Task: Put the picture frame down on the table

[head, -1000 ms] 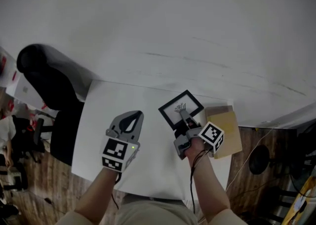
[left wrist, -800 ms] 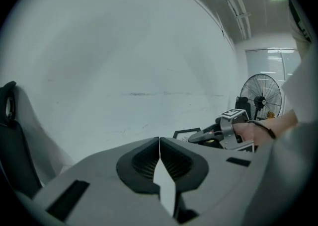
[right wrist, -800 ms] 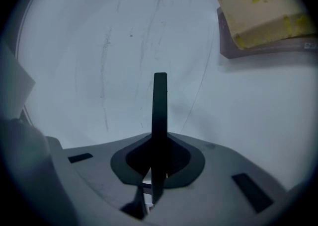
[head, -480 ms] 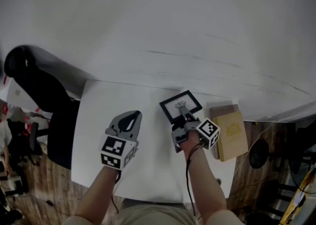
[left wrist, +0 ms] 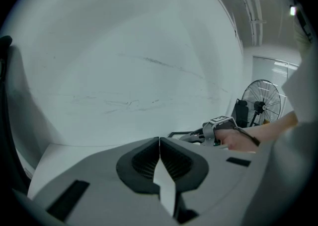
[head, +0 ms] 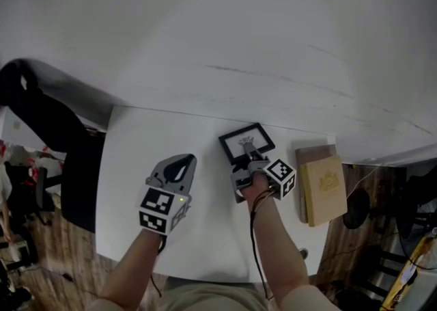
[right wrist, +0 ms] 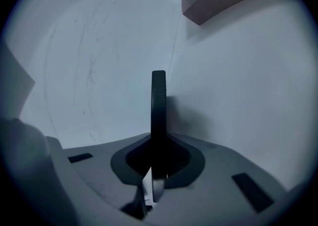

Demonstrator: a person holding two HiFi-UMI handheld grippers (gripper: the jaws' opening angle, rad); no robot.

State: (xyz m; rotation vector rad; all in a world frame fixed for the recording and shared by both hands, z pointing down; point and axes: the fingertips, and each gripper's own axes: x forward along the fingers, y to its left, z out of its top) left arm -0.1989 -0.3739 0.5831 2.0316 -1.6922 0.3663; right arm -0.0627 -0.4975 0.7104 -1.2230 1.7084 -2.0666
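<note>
A black picture frame [head: 246, 141] with a white print lies low over the white table [head: 136, 152], near its back edge. My right gripper [head: 250, 155] is shut on the frame's near edge. In the right gripper view the frame [right wrist: 158, 106] shows edge-on, a thin dark bar running up from between the closed jaws of my right gripper [right wrist: 158, 158]. My left gripper [head: 179, 164] hovers over the table to the left of the frame, its jaws shut with nothing in them; in its own view the left gripper [left wrist: 159, 145] points at the white wall.
A tan book on a brown box [head: 321, 186] lies at the table's right edge, right of the frame. A black office chair [head: 48, 125] stands off the left side. A floor fan [left wrist: 262, 102] stands beyond the right hand. Wood floor surrounds the table.
My right gripper has carried the frame slightly left and away from the book. The left gripper has stayed in place.
</note>
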